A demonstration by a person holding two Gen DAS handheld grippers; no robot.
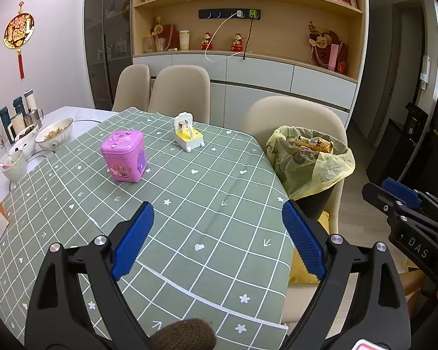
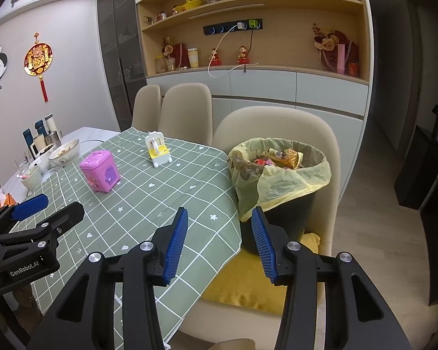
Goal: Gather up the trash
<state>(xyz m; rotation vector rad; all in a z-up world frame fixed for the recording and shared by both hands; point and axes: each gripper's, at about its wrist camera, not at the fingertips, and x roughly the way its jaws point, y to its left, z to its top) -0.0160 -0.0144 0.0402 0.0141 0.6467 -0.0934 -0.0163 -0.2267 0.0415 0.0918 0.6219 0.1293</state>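
A black trash bin lined with a yellow bag (image 1: 309, 160) (image 2: 280, 175) stands on a beige chair beside the table, with wrappers inside it. My left gripper (image 1: 217, 213) hovers open over the green checked tablecloth (image 1: 189, 204), nothing between its blue pads. My right gripper (image 2: 220, 218) is open and empty too, over the table's edge just short of the bin. On the cloth sit a pink toy box (image 1: 124, 156) (image 2: 100, 172) and a small white and yellow toy (image 1: 187, 134) (image 2: 157, 148).
Bowls with food (image 1: 55, 134), cups and bottles crowd the table's far left end. Beige chairs (image 1: 178, 90) stand behind the table. A yellow cushion (image 2: 248, 280) lies on the chair seat under the bin. Shelves and cabinets fill the back wall.
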